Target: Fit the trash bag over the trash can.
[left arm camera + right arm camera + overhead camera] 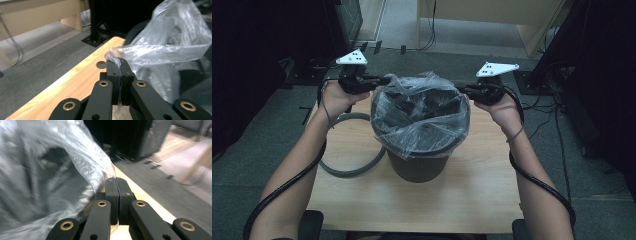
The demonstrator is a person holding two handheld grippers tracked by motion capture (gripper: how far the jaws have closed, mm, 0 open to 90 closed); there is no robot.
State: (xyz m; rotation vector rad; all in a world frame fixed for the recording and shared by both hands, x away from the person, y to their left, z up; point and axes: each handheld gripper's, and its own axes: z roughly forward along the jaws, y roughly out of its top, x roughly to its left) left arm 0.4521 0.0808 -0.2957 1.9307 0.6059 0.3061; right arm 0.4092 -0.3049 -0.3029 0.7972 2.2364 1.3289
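A dark round bin [418, 167] stands in the middle of the wooden table, lined with a clear plastic bag [422, 112] whose loose top bunches over the rim. My left gripper [384, 80] is at the bin's far left rim. Its jaws are shut on a twisted edge of the bag [170, 47], with film pinched at the left gripper's tips [118, 61]. My right gripper [460, 89] is at the far right rim. In the right gripper view the right gripper [116, 180] is shut, and the bag [50, 170] runs into its tips.
A grey ring of hose [352, 171] lies on the table [472, 200] left of the bin, partly behind it. A round hole [101, 65] sits near the table's edge. Dark equipment stands on both sides, a pale desk [492, 15] beyond, and cables lie on the floor.
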